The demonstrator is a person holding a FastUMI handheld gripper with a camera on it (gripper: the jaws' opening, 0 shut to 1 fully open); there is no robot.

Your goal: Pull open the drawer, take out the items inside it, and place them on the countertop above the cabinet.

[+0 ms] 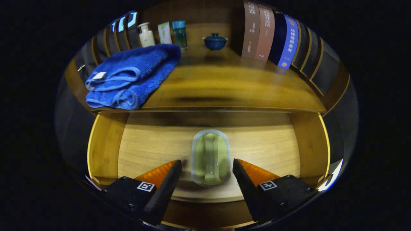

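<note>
The drawer (106, 144) is already pulled open, and one item lies on its wooden floor: a pale green, translucent oblong piece with a clear rim, probably a soap dish (210, 157), though the view does not settle what it is. The gripper (207, 168) hangs above the drawer with its fingers spread wide, one on each side of the dish's nearer end, apart from it and gripping nothing. So the step in hand looks like picking this item out. The next move seems to call for lowering the fingers beside the dish's long sides and closing across its narrow width, then lifting clear. Relative to the dish, the countertop's front edge (224, 109) overhangs just beyond its far end, so the lift should come up and toward the person before going over that edge. The drawer's side walls stand well apart from the dish, leaving room. On the countertop, the folded blue towel (128, 77) sits up and to the dish's left; the bare wood straight beyond the dish looks the easiest landing place
</note>
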